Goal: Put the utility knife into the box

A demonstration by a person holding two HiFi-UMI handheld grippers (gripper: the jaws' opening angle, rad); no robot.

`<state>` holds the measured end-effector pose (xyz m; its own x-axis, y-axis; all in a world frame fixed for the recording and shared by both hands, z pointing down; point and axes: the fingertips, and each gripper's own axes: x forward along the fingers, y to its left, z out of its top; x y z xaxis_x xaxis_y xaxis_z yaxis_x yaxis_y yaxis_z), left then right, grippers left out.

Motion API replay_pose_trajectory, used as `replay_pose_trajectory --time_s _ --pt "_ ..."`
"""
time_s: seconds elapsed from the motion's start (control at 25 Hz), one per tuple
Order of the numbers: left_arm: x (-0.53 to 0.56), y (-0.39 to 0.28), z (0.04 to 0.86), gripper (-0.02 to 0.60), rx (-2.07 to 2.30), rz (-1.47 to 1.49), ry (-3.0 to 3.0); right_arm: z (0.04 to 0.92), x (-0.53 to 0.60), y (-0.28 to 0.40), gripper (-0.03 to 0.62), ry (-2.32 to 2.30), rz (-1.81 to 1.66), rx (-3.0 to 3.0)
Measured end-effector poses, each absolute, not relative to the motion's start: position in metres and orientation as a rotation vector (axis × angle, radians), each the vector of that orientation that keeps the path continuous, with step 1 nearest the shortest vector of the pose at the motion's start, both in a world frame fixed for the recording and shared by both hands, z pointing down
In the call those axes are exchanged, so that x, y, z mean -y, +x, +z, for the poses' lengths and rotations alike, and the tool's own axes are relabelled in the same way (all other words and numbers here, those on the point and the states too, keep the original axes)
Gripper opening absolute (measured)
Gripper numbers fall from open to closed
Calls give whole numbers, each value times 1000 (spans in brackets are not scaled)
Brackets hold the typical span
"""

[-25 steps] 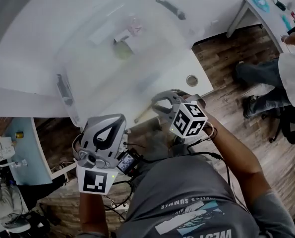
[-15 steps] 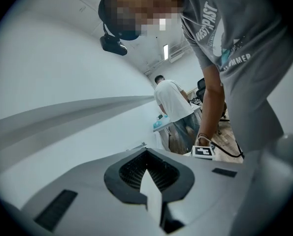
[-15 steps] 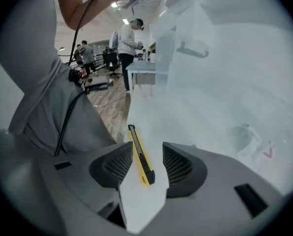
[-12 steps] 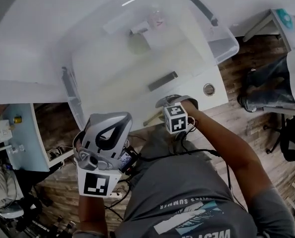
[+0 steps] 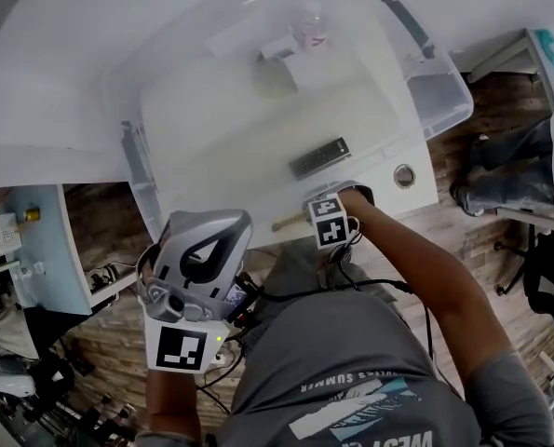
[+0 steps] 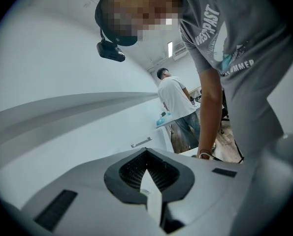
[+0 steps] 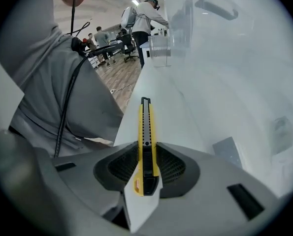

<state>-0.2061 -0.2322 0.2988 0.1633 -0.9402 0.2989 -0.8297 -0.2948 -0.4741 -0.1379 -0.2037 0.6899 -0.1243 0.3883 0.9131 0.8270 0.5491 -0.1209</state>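
The box (image 5: 439, 101) sits on the table (image 5: 62, 82), toward its right end; a small bottle (image 5: 311, 19) shows at the box's far side; a round cap (image 5: 404, 175) lies near the table's near right corner; just left of it, at the table's near edge before the box, hangs the right gripper (image 5: 337, 201), the utility knife (image 7: 145, 146) between its closing jaws; the left gripper (image 5: 202, 250) is off the table, left of and nearer the person than the other 1.
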Motion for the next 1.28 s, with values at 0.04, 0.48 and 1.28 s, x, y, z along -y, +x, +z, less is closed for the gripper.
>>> replay_pose_trajectory --time_s 0.04,0.48,1.28 --pt "233 -207 298 8 -1727 -810 -2233 688 203 -136 123 -1023 -519 1728" --pt "225 -233 282 8 -1759 -768 -2145 459 193 -133 123 -1049 -509 2104" --pt "213 -281 286 8 -1843 -707 -2098 481 334 -273 123 -861 -587 1911"
